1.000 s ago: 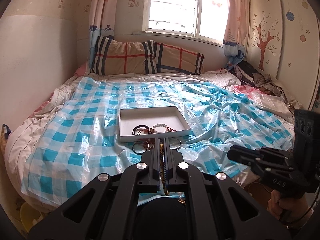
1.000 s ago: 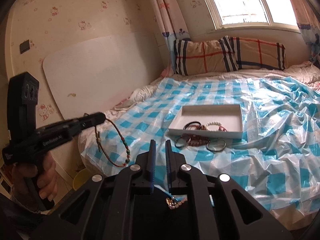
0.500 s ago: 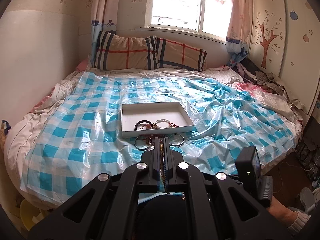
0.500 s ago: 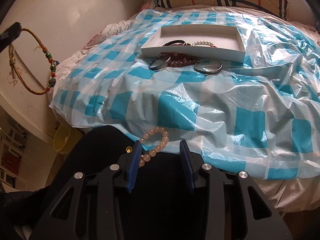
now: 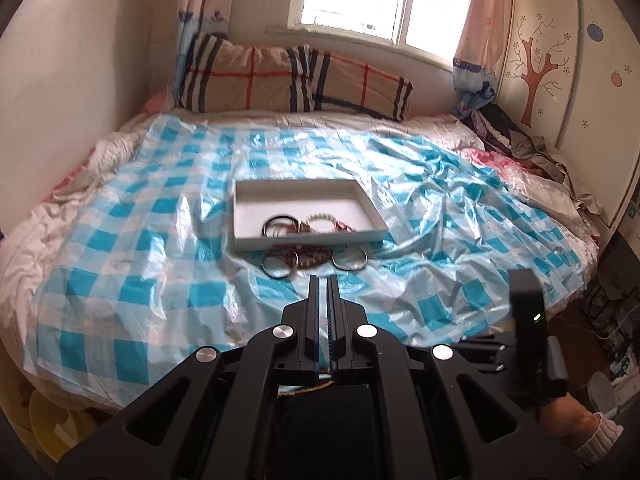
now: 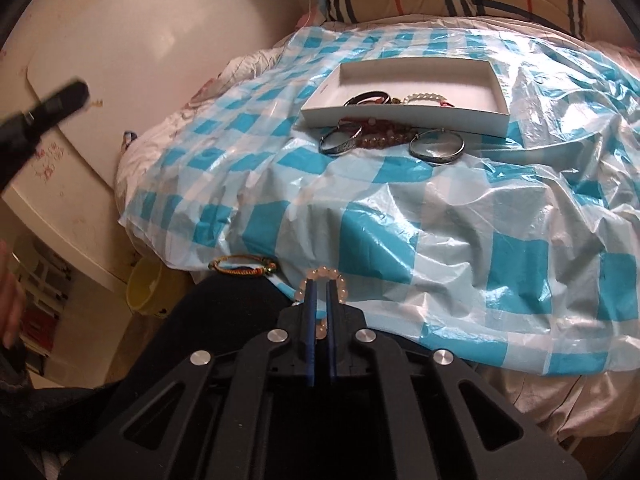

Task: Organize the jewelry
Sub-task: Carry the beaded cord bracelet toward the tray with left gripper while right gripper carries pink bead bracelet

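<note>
My right gripper (image 6: 320,282) is shut on a pink bead bracelet (image 6: 325,271), whose arc sticks out past the fingertips, over a dark lap at the bed's near edge. A braided cord bracelet (image 6: 240,266) lies just left of it, on the lap's edge. The left gripper (image 5: 323,278) is shut, with no cord showing between its fingers; it appears blurred (image 6: 76,94) far up left of that bracelet. Farther up the bed, the white tray (image 6: 400,114) holds black bands (image 6: 368,98) and a pearl bracelet (image 6: 424,98). Two silver bangles (image 6: 340,142) and dark red beads (image 6: 380,138) lie before it.
Blue-checked plastic sheet (image 5: 140,280) covers the bed, with plaid pillows (image 5: 288,80) at its head under the window. A white board (image 6: 140,80) leans on the left wall above a yellow basin (image 6: 146,288). Clothes are piled at the bed's right side (image 5: 520,136).
The right gripper's jaws have closed on the pink bead bracelet. The braided bracelet, which hung from the left gripper, now lies on the lap's edge. The left gripper has sunk toward the bed.
</note>
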A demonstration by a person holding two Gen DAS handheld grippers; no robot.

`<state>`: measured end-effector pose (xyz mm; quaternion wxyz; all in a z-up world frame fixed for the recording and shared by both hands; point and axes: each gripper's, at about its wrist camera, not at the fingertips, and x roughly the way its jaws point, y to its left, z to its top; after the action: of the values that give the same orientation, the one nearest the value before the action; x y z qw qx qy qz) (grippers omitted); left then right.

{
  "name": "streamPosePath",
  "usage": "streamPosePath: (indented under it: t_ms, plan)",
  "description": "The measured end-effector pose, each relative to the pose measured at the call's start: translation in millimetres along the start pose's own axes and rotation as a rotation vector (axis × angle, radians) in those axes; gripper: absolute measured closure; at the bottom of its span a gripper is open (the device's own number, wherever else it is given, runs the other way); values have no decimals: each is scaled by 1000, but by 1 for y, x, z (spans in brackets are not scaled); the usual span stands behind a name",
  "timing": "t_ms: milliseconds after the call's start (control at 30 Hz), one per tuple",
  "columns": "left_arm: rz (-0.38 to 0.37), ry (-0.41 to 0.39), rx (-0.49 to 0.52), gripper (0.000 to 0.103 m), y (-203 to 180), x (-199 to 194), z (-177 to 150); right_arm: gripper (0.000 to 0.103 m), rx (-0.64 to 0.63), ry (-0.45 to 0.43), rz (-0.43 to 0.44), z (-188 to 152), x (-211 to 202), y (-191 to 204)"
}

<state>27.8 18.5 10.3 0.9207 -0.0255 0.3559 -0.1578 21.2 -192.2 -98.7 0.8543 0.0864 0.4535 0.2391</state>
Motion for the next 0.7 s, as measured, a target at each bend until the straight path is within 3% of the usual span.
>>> streamPosePath:
  t_ms: [100,200,233,267,300,333,367,467,500,533,567,600,633,667,700]
  plan:
    - [-75,132,-45,99,28,37,-19,98,31,-37,32,2,-13,-5]
    - [-110,232,-51,99,43,60,-43,97,27,2,32,5,-8,-4]
    - [-134,253,-72,97,47,66,-51,87,21,29,39,4,-3,-4]
    - [-149,273,-97,91,51,72,-56,55,10,51,31,4,4,-3]
    - [-151,288,-122,77,55,79,-61,43,-11,65,15,4,10,1]
    - [-144,302,-148,70,59,85,-66,41,-36,92,16,4,18,5]
    - [-135,322,-180,58,63,93,-70,41,-55,128,11,3,28,8]
    - [-135,401,-250,55,70,116,-82,42,-143,199,-40,3,50,21]
    - [-134,421,-260,55,71,123,-87,47,-158,207,-33,4,53,23]
    - [-145,412,-282,55,72,125,-89,71,-166,216,-33,4,55,23]
    - [-160,415,-307,58,74,128,-91,83,-170,216,-39,3,57,22]
    - [-187,416,-316,73,74,130,-91,91,-165,218,-21,3,57,21]
    - [-190,416,-306,77,72,130,-90,94,-161,211,-11,2,55,21]
    - [-181,418,-277,99,67,130,-89,94,-149,197,-8,2,52,19]
    - [-170,414,-247,103,62,129,-88,94,-132,180,1,2,48,17]
